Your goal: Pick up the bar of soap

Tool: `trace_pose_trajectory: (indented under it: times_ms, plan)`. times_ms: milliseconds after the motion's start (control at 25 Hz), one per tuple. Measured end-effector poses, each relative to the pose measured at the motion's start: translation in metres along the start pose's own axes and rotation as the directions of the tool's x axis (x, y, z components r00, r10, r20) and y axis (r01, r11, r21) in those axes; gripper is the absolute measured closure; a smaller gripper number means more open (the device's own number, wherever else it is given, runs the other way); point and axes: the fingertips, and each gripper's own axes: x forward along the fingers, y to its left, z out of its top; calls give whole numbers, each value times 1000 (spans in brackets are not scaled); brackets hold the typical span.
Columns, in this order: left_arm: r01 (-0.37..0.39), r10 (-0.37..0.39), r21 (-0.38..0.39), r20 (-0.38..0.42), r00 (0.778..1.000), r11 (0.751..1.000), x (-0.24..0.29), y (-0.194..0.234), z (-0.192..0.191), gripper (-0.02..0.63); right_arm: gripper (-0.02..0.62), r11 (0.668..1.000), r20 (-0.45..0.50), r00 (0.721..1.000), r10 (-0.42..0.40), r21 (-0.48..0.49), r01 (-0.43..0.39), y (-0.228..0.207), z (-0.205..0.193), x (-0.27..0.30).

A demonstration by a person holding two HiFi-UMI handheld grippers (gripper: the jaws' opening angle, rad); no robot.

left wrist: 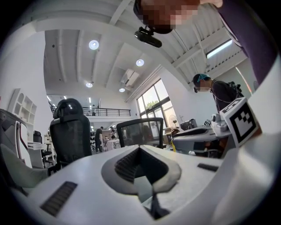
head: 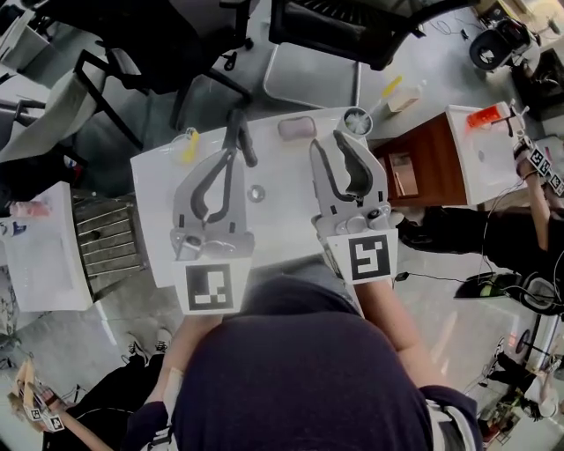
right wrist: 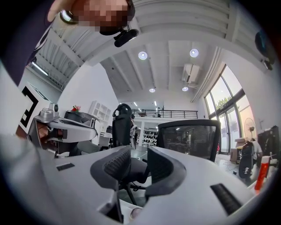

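The bar of soap (head: 297,129), pale pink, lies near the far edge of the white basin top (head: 282,220). My left gripper (head: 238,134) points at the far edge to the left of the soap, and its fingers meet at the tips with nothing in them. In the left gripper view the left gripper (left wrist: 140,151) has its pads closed into a V. My right gripper (head: 335,146) stands just right of the soap and short of it, open and empty. The right gripper view shows a clear gap in the right gripper (right wrist: 138,160), with a chair beyond it.
A round cup (head: 357,121) stands right of the soap and a yellow item (head: 189,145) lies at the far left corner. A drain hole (head: 256,192) sits mid-basin. Office chairs (head: 326,26) stand behind, a brown cabinet (head: 423,167) to the right, and a metal rack (head: 106,238) to the left.
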Motion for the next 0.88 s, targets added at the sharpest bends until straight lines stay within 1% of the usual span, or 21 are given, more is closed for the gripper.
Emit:
trace_pose_trajectory:
  times_ms: [240, 400, 640, 880]
  plan:
    - [25, -25, -15, -5, 1000, 1000, 19, -3, -7, 606, 480, 1000, -18, 1000, 12, -3, -12, -5, -10, 14]
    - [30, -30, -9, -18, 999, 1000, 32, -9, -12, 606, 480, 998, -31, 998, 49, -24, -50, -7, -19, 22]
    - [17, -19, -28, -62, 998, 999, 47, -17, -28, 606, 480, 990, -94, 987, 128, -54, -133, -10, -55, 31]
    - [4, -5, -20, -72, 997, 1000, 55, -22, -38, 606, 480, 980, -197, 965, 175, -57, -190, -8, -98, 38]
